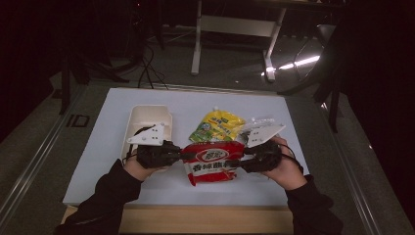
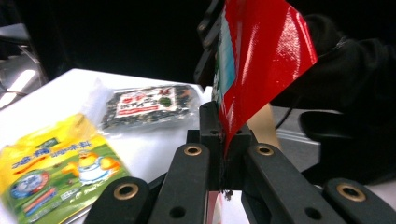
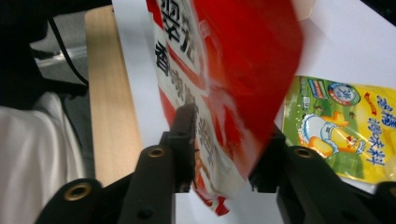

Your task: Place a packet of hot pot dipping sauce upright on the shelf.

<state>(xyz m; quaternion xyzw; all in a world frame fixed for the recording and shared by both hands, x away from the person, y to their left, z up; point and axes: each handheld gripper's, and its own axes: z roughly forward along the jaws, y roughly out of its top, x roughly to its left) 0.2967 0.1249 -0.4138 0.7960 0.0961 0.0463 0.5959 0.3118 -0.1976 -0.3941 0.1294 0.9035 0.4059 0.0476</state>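
Between the two grippers, near the front edge of the white table [image 1: 112, 161], a red snack bag [image 1: 210, 164] is held by both side edges. Its front carries a red oval logo and large dark Chinese characters on a pale band, too small to read from the high view; in the right gripper view the same characters run sideways and are blurred. The left gripper [image 1: 177, 155] has its jaws closed tight on the bag's left edge, and in the left gripper view the glossy red film [image 2: 261, 51] rises straight out of the pinched jaws. The right gripper [image 1: 241, 161] has the bag's right edge between its jaws; in the right gripper view the left jaw lies against the printed face, but blur and the bag itself hide whether the far jaw presses, so a firm grip cannot be told. Just behind the red bag lies a yellow and green pouch [image 1: 218, 125] with a cartoon duck, a round blue badge and Chinese writing. Right of it, partly hidden under the right gripper's grey plate, sits a clear packet of dark seaweed [image 2: 147, 106] with a white and red label, its text unreadable. At the left stands a cream plastic box [image 1: 149, 117], its inside partly covered by the left gripper's plate, so its contents cannot be made out.
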